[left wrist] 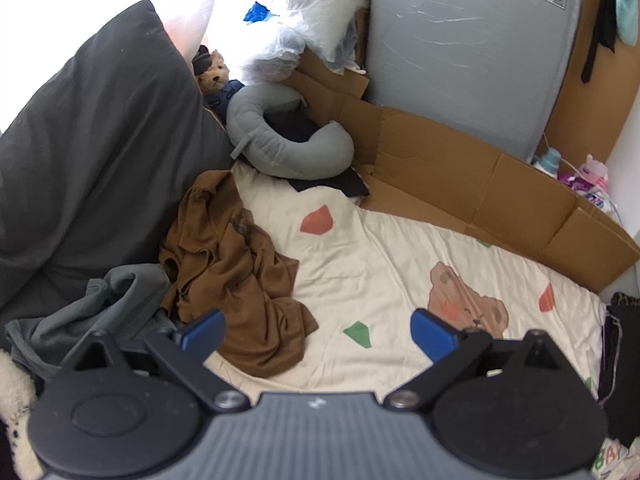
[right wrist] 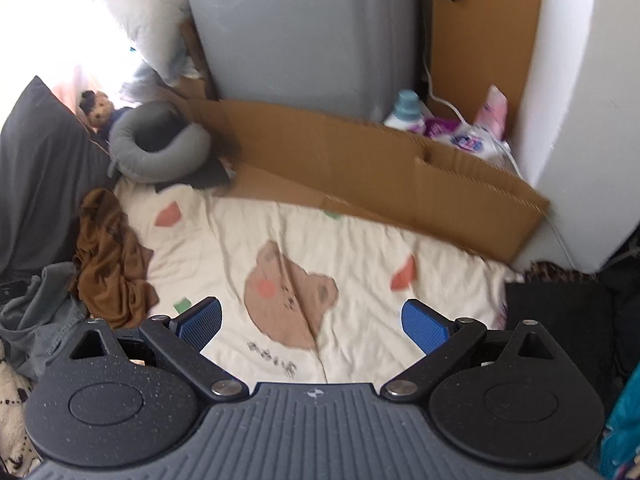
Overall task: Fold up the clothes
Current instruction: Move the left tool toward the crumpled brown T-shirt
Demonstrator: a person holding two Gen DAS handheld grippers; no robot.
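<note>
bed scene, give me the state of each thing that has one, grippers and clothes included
left gripper: open, empty, above the sheet
right gripper: open, empty, above the sheet
brown garment: crumpled, unfolded, on the sheet
grey garment: bunched, unfolded, beside the brown one
bear-print sheet: spread out, lightly wrinkled
neck pillow: curled, lying at the bed's far end
cardboard: flattened, along the sheet's far edge

Brown shirt (left wrist: 236, 276), grey-green garment (left wrist: 88, 316), cream sheet (left wrist: 384, 264) printed with brown bears, red and green patches.

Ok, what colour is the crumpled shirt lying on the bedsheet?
Brown, a rusty tan shade. The shirt shows best in the left wrist view.
</note>
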